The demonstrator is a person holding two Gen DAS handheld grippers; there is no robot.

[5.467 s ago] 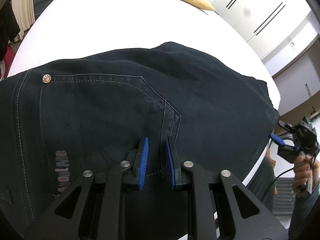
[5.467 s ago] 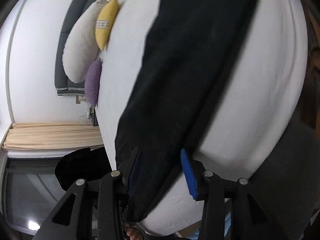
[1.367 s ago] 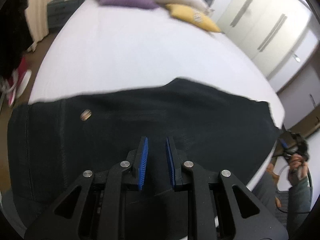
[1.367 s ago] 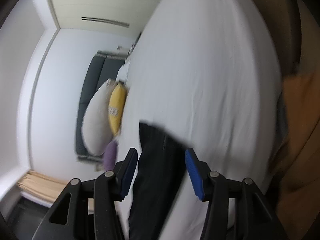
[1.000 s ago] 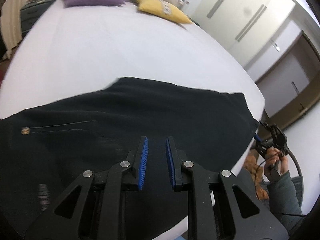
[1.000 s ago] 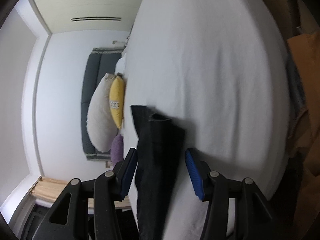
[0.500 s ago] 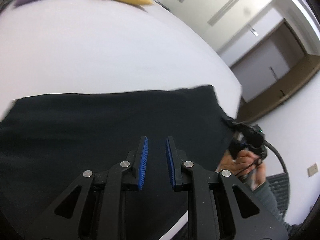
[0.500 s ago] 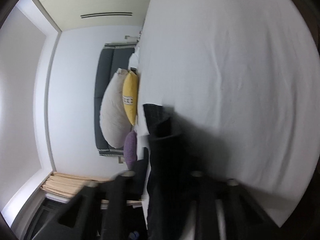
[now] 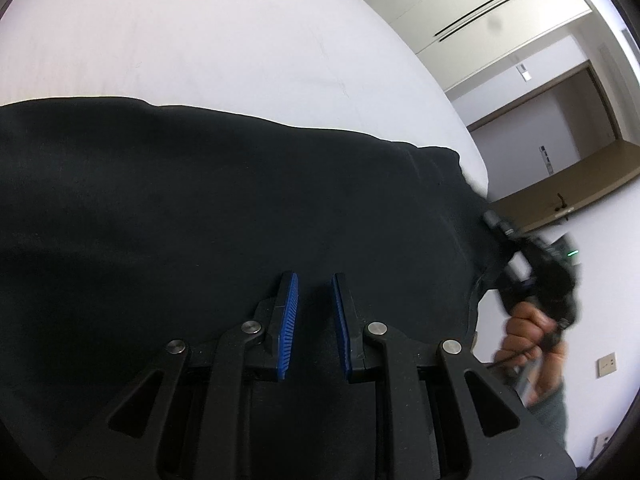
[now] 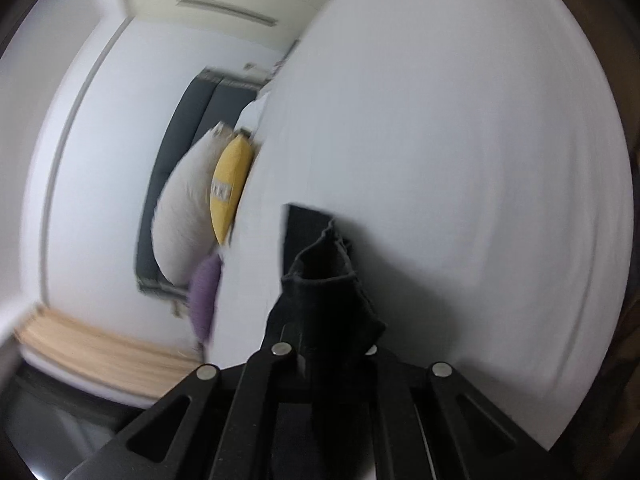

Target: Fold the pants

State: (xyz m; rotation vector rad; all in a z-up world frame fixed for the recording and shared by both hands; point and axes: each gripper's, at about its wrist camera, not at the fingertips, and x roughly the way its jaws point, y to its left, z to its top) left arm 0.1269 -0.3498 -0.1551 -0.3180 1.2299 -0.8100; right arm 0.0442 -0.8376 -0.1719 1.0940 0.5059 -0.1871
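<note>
Our left gripper point(image 9: 314, 304) sits slightly spread over the pants point(image 9: 200, 208) on the bed point(image 9: 200, 40). Our right gripper point(image 10: 328, 344) is pinching the pants' hem, with pillows point(image 10: 228, 188) off to its left.

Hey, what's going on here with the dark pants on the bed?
A person is folding dark pants on a white bed, one tool in each hand. The right tool has bunched the leg end between its fingers. The left tool sits over the near edge, fingers close together; whether it grips cloth is unclear.
</note>
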